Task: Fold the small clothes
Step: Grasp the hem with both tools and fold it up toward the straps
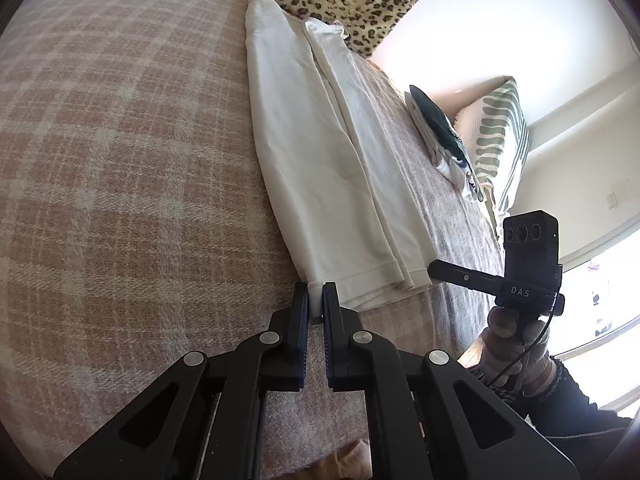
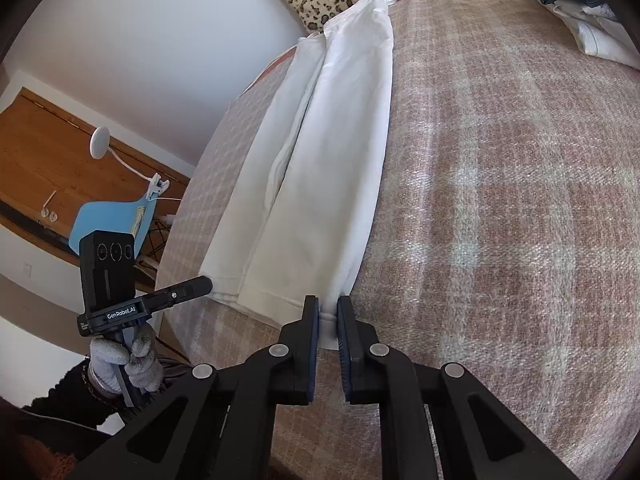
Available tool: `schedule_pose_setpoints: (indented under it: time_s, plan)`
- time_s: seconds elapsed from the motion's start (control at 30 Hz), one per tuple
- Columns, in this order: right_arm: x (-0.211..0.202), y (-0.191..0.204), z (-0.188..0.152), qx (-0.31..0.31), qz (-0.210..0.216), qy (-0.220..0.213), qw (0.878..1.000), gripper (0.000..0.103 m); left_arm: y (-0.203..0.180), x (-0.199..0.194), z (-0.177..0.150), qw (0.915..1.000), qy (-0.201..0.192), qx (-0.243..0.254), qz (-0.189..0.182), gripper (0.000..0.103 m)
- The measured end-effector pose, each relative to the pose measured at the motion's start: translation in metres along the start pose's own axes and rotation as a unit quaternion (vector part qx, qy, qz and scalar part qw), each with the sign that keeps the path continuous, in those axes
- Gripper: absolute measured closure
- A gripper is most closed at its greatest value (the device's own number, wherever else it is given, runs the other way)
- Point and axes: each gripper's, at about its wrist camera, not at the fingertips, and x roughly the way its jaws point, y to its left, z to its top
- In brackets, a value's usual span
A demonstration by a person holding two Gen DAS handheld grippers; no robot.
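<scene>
Your left gripper [image 1: 316, 298] clamps hem corner of white garment [image 1: 320, 160]: soft cotton, folded into long narrow strip, lying lengthwise on woolly pink-and-cream plaid blanket [image 1: 120, 160]. Your right gripper [image 2: 329, 312] pinches opposite hem corner, fabric bunched between black ribbed pads. Left view alone shows folded clothes pile [image 1: 440, 140], striped pillow [image 1: 500, 136]. Right view alone shows blue chair [image 2: 108, 220], wooden door [image 2: 40, 152].

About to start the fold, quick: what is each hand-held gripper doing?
Left hand-held gripper: closed on one hem corner of the white garment.
Right hand-held gripper: closed on the other hem corner.
</scene>
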Motion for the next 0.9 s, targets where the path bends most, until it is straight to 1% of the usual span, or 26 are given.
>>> schedule_pose_setpoints:
  time_s: [0.2,0.33,0.4,0.63,0.8,0.9]
  plan:
    - [-0.015,0.001,0.005,0.008,0.027,-0.025,0.999,0.1,-0.005,-0.01,0.01,0.9997,-0.021,0.008,-0.007,0.099]
    - [-0.025,0.003,0.014,0.023,0.056,-0.041,0.997,0.1,-0.01,-0.017,0.025,0.9991,-0.039,0.012,-0.01,0.099]
    - [-0.03,0.004,0.022,0.026,0.063,-0.05,0.996,0.1,-0.014,-0.02,0.035,0.9985,-0.051,0.02,-0.007,0.099]
    - [-0.034,0.016,0.056,0.009,0.054,-0.071,0.996,0.1,-0.022,-0.023,0.066,0.9957,-0.085,0.035,0.005,0.099]
    - [-0.034,0.019,0.073,0.001,0.04,-0.083,0.996,0.1,-0.017,-0.017,0.082,0.9945,-0.101,0.027,0.005,0.099]
    - [-0.03,0.013,0.081,0.015,0.04,-0.091,0.995,0.1,-0.016,-0.011,0.093,0.9946,-0.102,0.022,0.006,0.099]
